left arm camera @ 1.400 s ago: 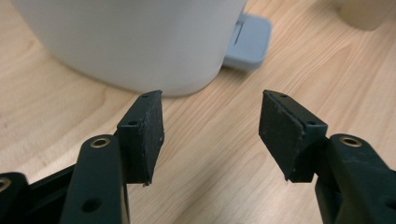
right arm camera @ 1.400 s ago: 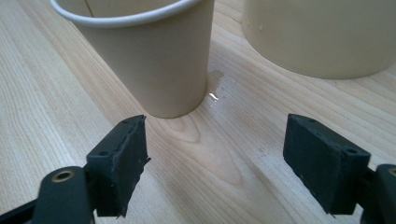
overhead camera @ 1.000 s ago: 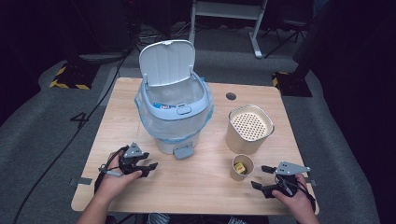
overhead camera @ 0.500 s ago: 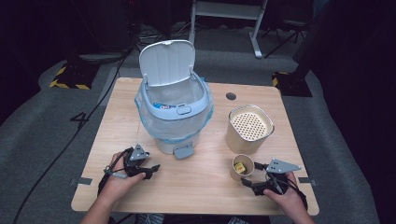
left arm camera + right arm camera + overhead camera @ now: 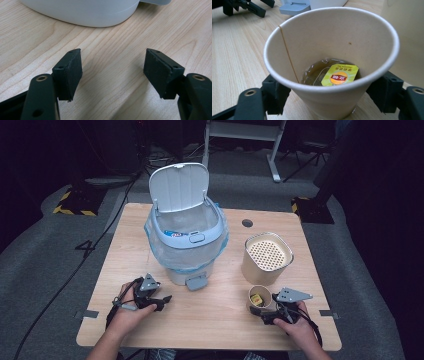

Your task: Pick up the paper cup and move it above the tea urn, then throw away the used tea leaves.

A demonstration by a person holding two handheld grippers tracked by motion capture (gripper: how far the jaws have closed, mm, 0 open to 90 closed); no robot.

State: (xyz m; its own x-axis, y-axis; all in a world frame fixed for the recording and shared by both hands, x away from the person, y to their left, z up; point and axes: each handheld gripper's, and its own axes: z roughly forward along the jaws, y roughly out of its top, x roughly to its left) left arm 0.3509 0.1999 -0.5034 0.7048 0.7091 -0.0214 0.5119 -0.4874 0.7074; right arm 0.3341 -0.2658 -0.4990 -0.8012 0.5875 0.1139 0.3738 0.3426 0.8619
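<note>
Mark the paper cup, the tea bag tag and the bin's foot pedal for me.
paper cup (image 5: 332, 105): right gripper view, front outer wall.
tea bag tag (image 5: 340, 75): right gripper view, middle of its yellow face.
foot pedal (image 5: 196, 281): high view, its top.

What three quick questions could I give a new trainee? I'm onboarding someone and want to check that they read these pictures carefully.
1. True or false: the bin's lid is closed.
2. What lies in the bottom of the paper cup?
A. a spoon
B. a tea bag with a yellow tag
C. nothing
3. Fill in: the left gripper's jaws stand apart over bare ____.

Key
1. False; the lid stands raised.
2. B; the tea bag sits in some brownish liquid. The right gripper has a jaw on either side of the cup.
3. Table.
</note>
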